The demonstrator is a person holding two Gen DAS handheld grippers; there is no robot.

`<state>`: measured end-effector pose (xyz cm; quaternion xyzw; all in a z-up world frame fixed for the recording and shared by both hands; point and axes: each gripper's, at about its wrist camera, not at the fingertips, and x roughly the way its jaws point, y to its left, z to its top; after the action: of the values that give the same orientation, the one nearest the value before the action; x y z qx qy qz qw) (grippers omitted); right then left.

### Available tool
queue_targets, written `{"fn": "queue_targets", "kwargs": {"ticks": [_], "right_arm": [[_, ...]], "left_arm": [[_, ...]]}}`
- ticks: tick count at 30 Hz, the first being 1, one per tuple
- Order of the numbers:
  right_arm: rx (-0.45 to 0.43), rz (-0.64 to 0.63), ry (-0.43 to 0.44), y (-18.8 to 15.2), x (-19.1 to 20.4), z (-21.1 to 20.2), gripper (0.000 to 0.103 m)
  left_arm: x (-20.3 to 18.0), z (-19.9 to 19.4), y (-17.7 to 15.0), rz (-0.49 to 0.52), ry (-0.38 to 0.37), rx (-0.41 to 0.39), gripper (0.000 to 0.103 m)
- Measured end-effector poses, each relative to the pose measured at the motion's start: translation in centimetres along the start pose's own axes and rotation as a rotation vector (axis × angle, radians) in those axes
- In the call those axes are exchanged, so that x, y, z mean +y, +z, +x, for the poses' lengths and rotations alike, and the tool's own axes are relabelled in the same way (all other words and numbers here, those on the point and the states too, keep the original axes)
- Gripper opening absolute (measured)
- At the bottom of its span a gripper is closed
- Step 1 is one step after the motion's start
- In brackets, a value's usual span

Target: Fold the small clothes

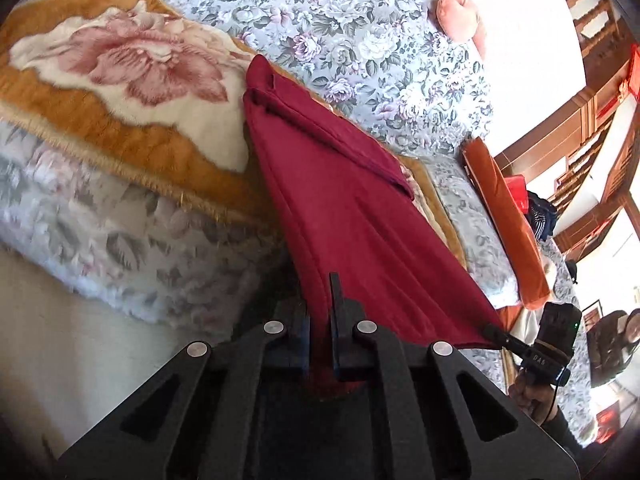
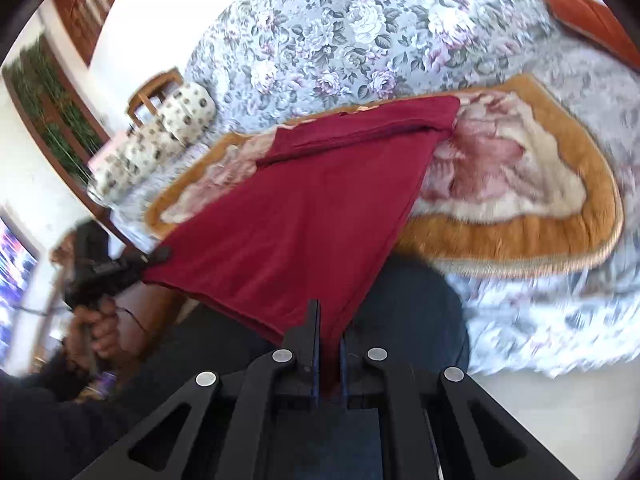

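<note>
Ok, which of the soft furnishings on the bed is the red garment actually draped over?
The orange-bordered fleece blanket with the big pink flower. The dark red knit garment lies across it; the orange velvet cushion sits apart.

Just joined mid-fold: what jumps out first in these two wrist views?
The dark red garment dominates, stretched taut in the air between the left gripper and right gripper, each shut on a near corner. Its far end lies on the orange blanket with the big pink flower, spread over the floral bed cover.
</note>
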<state>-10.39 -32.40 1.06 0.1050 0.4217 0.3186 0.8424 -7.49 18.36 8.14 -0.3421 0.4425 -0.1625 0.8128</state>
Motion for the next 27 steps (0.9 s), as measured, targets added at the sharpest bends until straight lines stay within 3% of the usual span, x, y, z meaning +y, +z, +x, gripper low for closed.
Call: {"fn": "queue_targets", "kwargs": {"ticks": [5, 10, 13, 17, 22, 25, 27], "right_arm": [[-0.04, 0.161, 0.185, -1.0, -1.3, -2.9, 0.007], [-0.147, 0.303, 0.28, 3.8, -4.3, -0.7, 0.007], [-0.216, 0.283, 0.242, 9.3, -5.3, 1.1, 0.006], [-0.275, 0.255, 0.141, 16.1, -7.3, 4.8, 0.007], [-0.273, 0.296, 0.037, 22.2, -11.2, 10.9, 0.007], [-0.246, 0.287, -0.023, 24.4, -12.5, 14.0, 0.007], [-0.235, 0.275, -0.046, 25.3, -13.0, 15.5, 0.007]], "left_arm": [[-0.2, -1.7, -1.3, -0.102, -0.024, -0.065, 0.005], [-0.5, 0.5, 4.6, -0.229, -0.126, -0.157, 0.005], [-2.2, 2.5, 10.1, -0.245, -0.152, -0.234, 0.005], [-3.9, 7.9, 16.6, -0.226, -0.087, -0.278, 0.005], [-1.8, 15.4, 20.5, -0.236, 0.023, -0.251, 0.005], [-1.1, 18.5, 22.2, -0.183, 0.111, -0.242, 0.005], [-0.7, 20.2, 23.0, -0.166, 0.125, -0.216, 0.006]]}}
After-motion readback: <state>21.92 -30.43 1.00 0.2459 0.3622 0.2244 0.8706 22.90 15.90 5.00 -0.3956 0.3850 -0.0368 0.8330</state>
